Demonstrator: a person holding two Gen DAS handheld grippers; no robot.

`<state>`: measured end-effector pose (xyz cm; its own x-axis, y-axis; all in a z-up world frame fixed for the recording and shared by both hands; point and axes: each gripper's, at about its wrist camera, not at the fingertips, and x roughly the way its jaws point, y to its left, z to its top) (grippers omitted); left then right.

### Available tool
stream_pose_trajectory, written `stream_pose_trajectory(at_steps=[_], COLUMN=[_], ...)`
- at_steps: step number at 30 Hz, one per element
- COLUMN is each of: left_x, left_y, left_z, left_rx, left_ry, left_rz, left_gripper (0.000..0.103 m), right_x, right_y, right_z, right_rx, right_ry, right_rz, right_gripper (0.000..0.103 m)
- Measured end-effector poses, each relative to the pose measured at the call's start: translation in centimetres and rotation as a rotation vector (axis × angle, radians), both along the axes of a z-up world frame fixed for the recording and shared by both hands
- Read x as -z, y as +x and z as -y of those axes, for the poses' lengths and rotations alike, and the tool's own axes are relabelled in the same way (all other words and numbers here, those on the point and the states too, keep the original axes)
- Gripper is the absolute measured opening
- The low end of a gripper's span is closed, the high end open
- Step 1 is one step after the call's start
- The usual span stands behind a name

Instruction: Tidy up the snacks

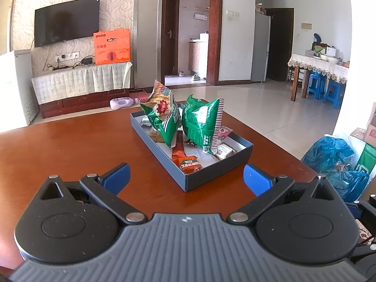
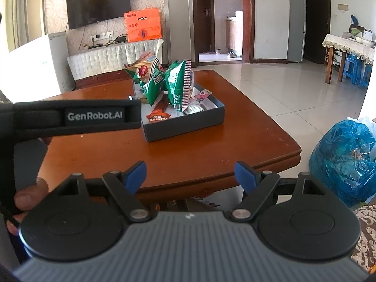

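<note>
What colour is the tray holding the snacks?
Dark blue-grey tray, white inside; clearest in the left wrist view.

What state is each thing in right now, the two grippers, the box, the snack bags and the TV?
Left gripper: open, empty.
Right gripper: open, empty.
Box: lidless, holding snacks.
Two green bags: propped up in box.
Red packet: lying flat.
TV: off.

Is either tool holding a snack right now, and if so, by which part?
Nothing is held. The left tool and right tool are both open and empty, short of the snack box on the table.
</note>
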<state>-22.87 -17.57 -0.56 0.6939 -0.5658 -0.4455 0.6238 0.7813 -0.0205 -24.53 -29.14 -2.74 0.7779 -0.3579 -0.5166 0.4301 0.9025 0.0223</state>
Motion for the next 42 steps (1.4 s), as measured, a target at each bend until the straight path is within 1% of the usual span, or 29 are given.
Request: stream_pose_trajectory(at_steps=[42], left_x=[-0.1], left_y=[0.08], left_z=[-0.4], left_rx=[-0.004], left_ry=[0.004], left_rz=[0.009], left_gripper=[0.103], right_x=[0.0], right_y=[0.06], right_z=[0.19], right_rx=[-0.016], right_ry=[-0.004], right_rz=[-0.011], right_gripper=[0.084])
